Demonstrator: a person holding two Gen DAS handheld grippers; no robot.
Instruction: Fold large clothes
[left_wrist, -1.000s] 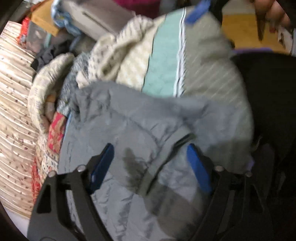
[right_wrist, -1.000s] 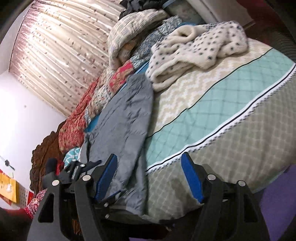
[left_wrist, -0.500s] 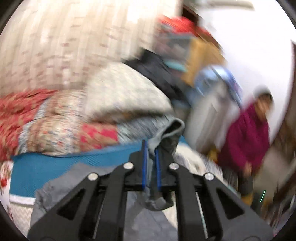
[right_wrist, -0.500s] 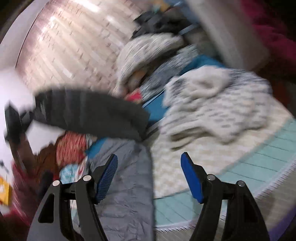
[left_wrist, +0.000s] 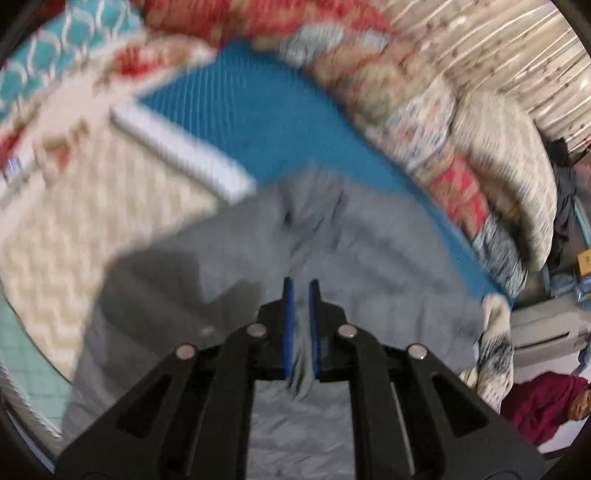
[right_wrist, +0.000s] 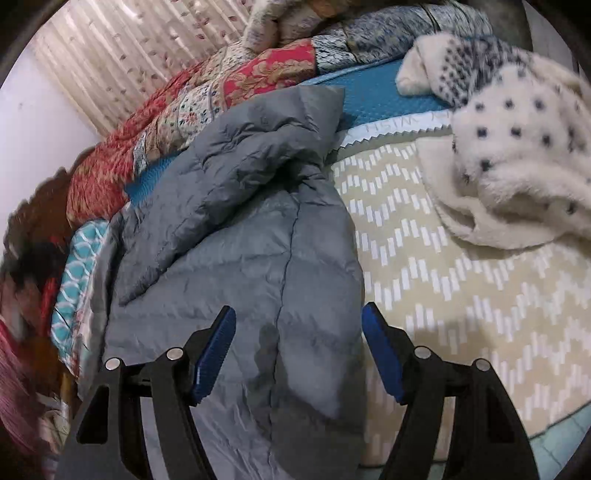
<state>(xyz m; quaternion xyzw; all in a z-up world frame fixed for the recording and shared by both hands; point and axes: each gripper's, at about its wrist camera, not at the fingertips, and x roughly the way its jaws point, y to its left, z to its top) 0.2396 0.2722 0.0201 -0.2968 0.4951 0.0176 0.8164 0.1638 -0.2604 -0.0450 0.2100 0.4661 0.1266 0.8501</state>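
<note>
Left tongs (left_wrist: 300, 325) pinch a jacket (right_wrist: 258, 266) fold; right tongs (right_wrist: 297, 354) hover open at frame bottom. Lay the fold flat, edges aligned, before letting go.

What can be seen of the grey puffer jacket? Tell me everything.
The grey puffer jacket is quilted, shiny, nylon-looking and creased, with a seam running down it. It lies crumpled on the bed, over the chevron bedspread and blue mat, one part folded across the body. The left gripper is shut on a pinch of its fabric; the right gripper hangs open above it, its pads clear of the cloth.
</note>
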